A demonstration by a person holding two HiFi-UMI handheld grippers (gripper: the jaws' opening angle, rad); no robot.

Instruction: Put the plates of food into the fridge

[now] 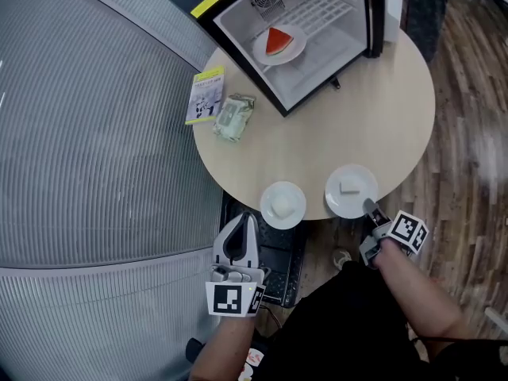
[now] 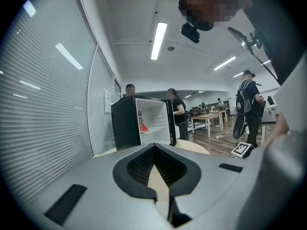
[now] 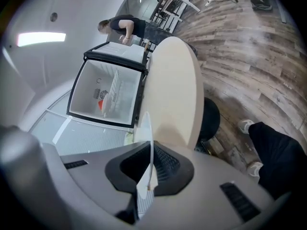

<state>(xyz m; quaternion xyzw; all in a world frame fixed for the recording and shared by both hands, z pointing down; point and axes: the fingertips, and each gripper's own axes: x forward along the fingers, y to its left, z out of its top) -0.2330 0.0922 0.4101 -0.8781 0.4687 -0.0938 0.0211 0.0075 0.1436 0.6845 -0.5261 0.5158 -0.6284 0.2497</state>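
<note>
Two white plates sit at the near edge of the round table (image 1: 373,109). The left plate (image 1: 282,205) carries a round white food, the right plate (image 1: 351,190) a white piece. My right gripper (image 1: 370,207) is shut on the right plate's near rim, which shows edge-on between its jaws (image 3: 146,147). Just below the table edge, beside the left plate, my left gripper (image 1: 248,217) is shut and holds nothing. At the far side the small fridge (image 1: 317,30) stands with its door open. A plate with a watermelon slice (image 1: 279,44) rests on its shelf.
A booklet (image 1: 205,94) and a wrapped packet (image 1: 233,117) lie on the table's left part. A ribbed glass wall (image 1: 87,133) curves along the left. Wooden floor (image 1: 468,133) is on the right. Several people (image 2: 177,114) stand beyond the fridge (image 2: 144,123).
</note>
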